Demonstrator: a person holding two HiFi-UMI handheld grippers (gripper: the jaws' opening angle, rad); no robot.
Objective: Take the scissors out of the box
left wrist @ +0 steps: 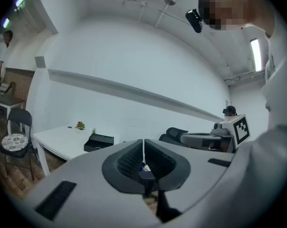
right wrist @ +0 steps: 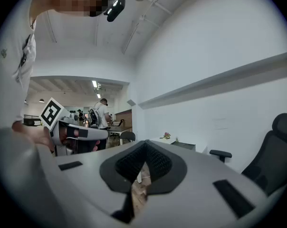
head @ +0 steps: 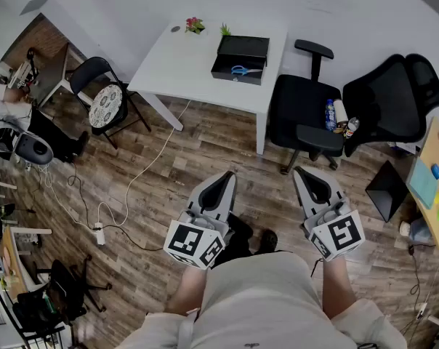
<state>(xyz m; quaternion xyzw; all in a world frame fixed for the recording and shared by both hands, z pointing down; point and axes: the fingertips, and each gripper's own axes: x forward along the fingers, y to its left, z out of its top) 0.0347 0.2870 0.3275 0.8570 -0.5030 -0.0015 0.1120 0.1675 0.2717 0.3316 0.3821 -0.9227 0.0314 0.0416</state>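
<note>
Head view puts the scissors inside the black box by the desk's right edge, well apart from you, so your left gripper and right gripper hang closed and empty, with nothing yet in reach.

Head view: standing height, steeply down at wood floor; left tongs, right tongs close below, white bench far at top. Both gripper views: behind own jaws, near level, bench distant. All share bench, black box.
</note>
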